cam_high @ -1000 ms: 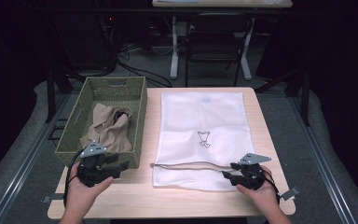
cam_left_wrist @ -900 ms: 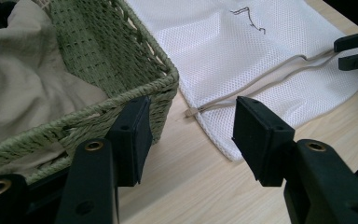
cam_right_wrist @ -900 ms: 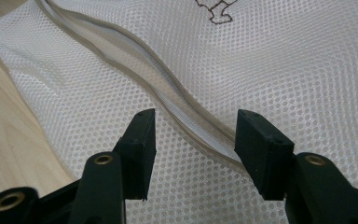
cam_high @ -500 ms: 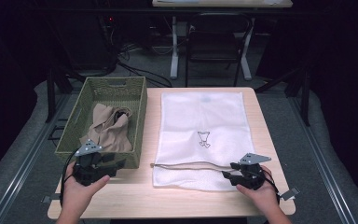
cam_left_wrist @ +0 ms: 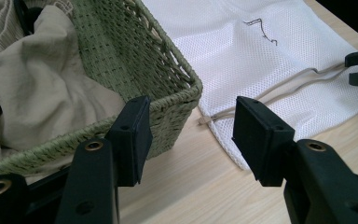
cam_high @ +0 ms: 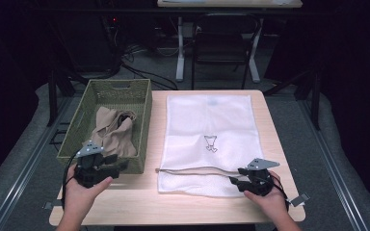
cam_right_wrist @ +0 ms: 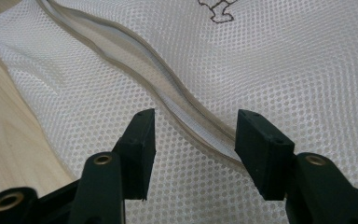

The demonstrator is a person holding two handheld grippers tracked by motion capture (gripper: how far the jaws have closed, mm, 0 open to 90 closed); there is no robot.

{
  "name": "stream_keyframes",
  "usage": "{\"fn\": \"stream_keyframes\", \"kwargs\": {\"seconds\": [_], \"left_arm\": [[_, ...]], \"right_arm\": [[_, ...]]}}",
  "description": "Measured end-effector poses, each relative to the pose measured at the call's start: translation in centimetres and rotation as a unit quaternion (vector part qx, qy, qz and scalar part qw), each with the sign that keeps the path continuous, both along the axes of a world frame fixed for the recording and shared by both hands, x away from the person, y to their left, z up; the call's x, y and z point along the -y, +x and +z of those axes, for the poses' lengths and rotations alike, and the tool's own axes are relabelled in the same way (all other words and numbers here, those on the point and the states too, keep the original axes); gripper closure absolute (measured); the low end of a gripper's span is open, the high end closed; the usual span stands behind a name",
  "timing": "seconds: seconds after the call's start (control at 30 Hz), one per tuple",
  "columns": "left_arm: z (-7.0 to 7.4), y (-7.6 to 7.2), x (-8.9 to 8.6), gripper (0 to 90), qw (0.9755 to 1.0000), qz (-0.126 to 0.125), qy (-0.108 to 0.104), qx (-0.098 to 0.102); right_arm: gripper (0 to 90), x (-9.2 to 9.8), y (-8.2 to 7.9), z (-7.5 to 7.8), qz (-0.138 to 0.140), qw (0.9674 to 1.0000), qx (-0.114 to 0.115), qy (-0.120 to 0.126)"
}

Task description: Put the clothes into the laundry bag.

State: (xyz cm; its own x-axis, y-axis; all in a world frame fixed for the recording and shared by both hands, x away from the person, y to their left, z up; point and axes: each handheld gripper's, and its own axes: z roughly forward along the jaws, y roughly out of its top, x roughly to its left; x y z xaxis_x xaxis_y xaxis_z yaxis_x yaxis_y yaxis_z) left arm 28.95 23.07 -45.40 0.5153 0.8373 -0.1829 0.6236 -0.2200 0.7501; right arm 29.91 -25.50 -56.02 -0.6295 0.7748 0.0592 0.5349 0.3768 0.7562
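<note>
Both grippers stand unclenched and empty: right gripper (cam_high: 236, 183) poised over the mesh laundry bag's zipper (cam_right_wrist: 168, 93), which runs toward ten o'clock, left gripper (cam_high: 118, 166) beside the wicker basket (cam_high: 139, 103).

The left claw (cam_high: 118, 166) is edging away from the mesh laundry bag (cam_high: 212, 139) toward the near corner of the green wicker basket (cam_high: 142, 103), drifting slightly leftward along the bench (cam_high: 139, 202) over the past second, its jaws parted with nothing between them.
</note>
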Motion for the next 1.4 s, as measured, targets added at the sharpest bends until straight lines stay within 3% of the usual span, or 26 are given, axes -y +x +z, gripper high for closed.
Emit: {"fn": "stream_keyframes", "kwargs": {"seconds": [0.23,0.6,0.83,1.07,1.2,1.23,1.4], "left_arm": [[0.4,1.1,-0.1,47.0,0.9999,0.012,0.001,-0.005],[1.6,3.7,0.6,47.0,0.9994,0.013,0.029,-0.013],[1.8,5.2,0.7,47.0,0.9991,0.015,0.033,-0.023],[2.5,7.0,0.3,46.5,0.9975,0.030,0.054,-0.033],[2.6,7.8,0.1,46.5,0.9970,0.039,0.055,-0.038],[2.6,8.3,-0.1,46.5,0.9964,0.041,0.056,-0.047],[2.3,9.7,-0.5,46.5,0.9945,0.057,0.064,-0.059]], "right_arm": [[47.9,-0.1,-0.1,0.1,0.006,1.0000,0.004,-0.001],[47.9,-0.2,-0.2,0.2,0.011,0.9999,0.007,-0.003],[47.9,-0.2,-0.2,0.2,0.014,0.9999,0.008,-0.003],[47.9,-0.3,-0.2,0.2,0.013,0.9999,0.007,-0.002],[47.8,-0.3,-0.2,0.2,0.013,0.9999,0.007,-0.002],[47.9,-0.3,-0.2,0.2,0.013,0.9999,0.007,-0.001],[47.9,-0.3,-0.2,0.2,0.013,0.9999,0.007,-0.001]]}}
